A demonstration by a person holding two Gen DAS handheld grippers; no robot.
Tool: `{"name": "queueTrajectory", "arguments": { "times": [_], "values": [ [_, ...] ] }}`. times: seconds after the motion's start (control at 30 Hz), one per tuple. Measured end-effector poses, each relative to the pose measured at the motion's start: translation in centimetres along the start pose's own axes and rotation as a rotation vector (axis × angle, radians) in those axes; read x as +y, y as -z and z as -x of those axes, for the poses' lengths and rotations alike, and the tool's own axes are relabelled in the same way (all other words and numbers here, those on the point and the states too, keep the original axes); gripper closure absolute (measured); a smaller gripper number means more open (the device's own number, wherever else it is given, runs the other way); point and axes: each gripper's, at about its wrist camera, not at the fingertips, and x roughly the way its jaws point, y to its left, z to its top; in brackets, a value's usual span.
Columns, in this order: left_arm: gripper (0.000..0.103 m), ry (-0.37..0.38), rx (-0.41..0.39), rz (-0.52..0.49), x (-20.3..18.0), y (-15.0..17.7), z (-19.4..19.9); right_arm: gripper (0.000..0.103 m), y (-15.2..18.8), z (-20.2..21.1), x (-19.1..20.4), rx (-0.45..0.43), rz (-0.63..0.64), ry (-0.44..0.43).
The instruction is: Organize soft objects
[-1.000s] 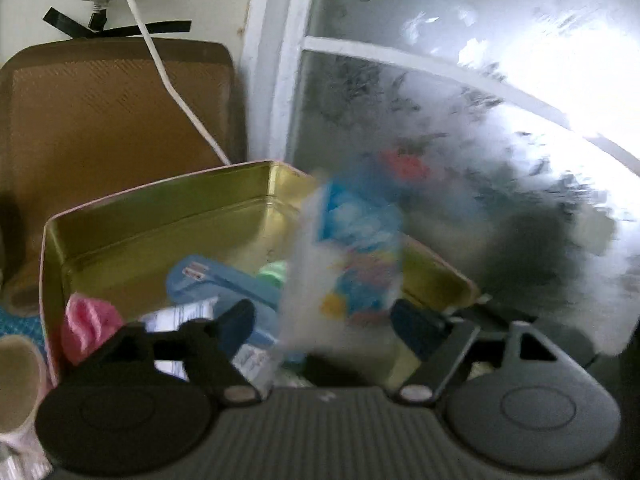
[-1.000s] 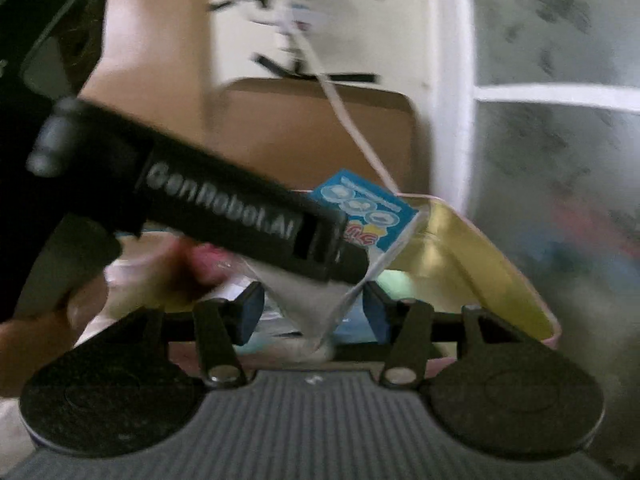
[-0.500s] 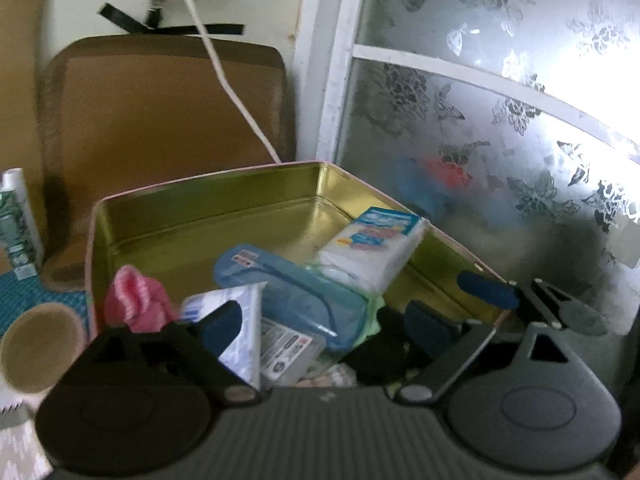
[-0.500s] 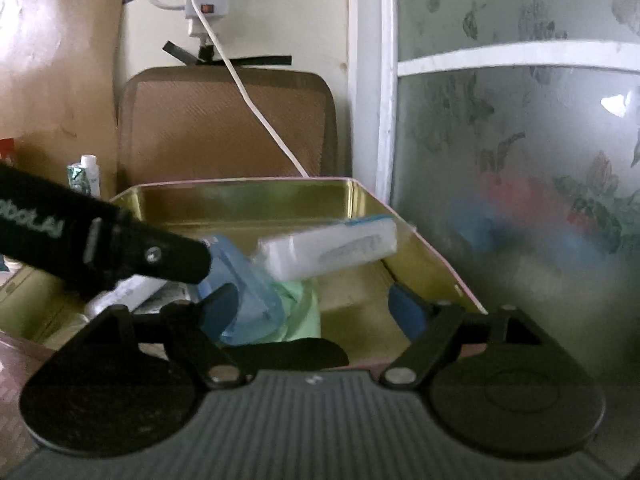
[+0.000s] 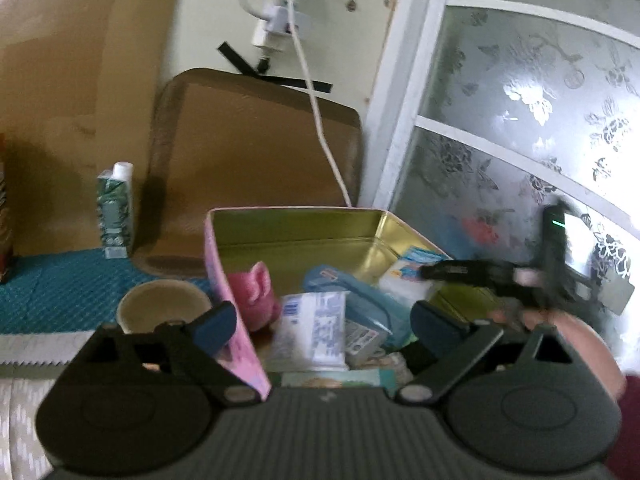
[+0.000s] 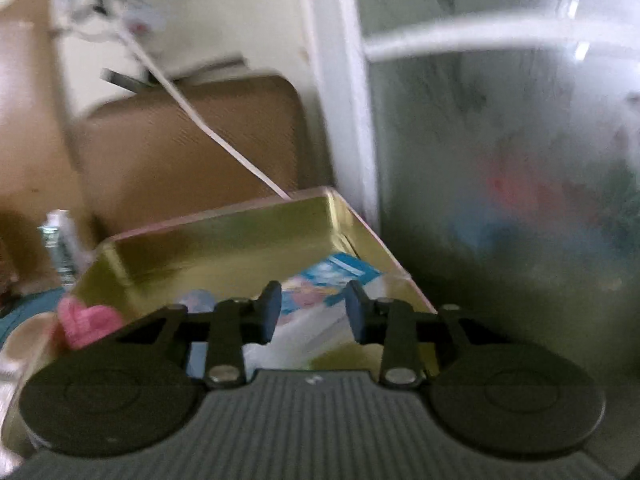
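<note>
Dropped from both grippers, tissue pack (image 6: pixel 320 280) lies in tin (image 5: pixel 296 236); left fingers (image 5: pixel 212 326) opening, right fingers (image 6: pixel 270 312) closing (empty).

Your right-wrist view is smeared throughout: the tissue pack (image 6: pixel 320 280) seen between the closing fingers of your right gripper (image 6: pixel 313 312) shows no legible print, and whether the pads touch it cannot be told. The pink cloth (image 6: pixel 86 322) is a shapeless blur. In your left-wrist view, the gripper body hides the near end of the tin (image 5: pixel 296 224) and the packets there; your other hand (image 5: pixel 576 344) is blurred and cut by the right edge.
</note>
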Motion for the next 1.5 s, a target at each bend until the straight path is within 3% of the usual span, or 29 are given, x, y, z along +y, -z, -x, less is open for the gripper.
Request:
{"name": "queueTrajectory", "arguments": {
  "times": [0.1,0.2,0.33,0.43,0.6,0.73,0.93,1.17,1.5],
  "values": [
    [0.006,-0.011,0.016,0.002,0.2,0.5,0.5,0.062,-1.1,-5.4,-0.8,0.234,-0.071,-0.050],
    [0.005,-0.039,0.020,-0.031,0.4,1.1,1.3,0.061,-2.1,-5.8,-0.5,0.265,-0.074,-0.046],
    [0.005,-0.086,0.037,-0.042,1.1,2.0,1.9,0.060,-2.4,-0.7,1.2,0.117,0.038,-0.081],
    [0.005,-0.104,0.066,-0.020,1.8,2.8,2.1,0.058,-1.4,3.0,1.8,0.042,0.043,-0.147],
    [0.001,-0.156,0.082,-0.029,2.7,4.2,3.3,0.049,2.9,7.7,3.1,-0.048,0.014,-0.226],
    [0.000,-0.204,0.085,-0.026,3.5,5.1,4.6,0.039,6.3,9.8,5.1,-0.102,-0.025,-0.234],
    [0.000,-0.266,0.091,-0.024,4.8,6.2,6.5,0.039,9.6,11.8,7.6,-0.079,-0.162,-0.282],
    [0.000,-0.291,0.112,0.000,6.0,8.4,7.7,0.034,12.5,14.1,10.4,-0.061,-0.150,-0.280],
    [0.000,-0.357,0.104,-0.018,5.8,10.5,8.8,0.033,14.9,16.1,11.2,-0.082,-0.137,-0.267]
  ]
}}
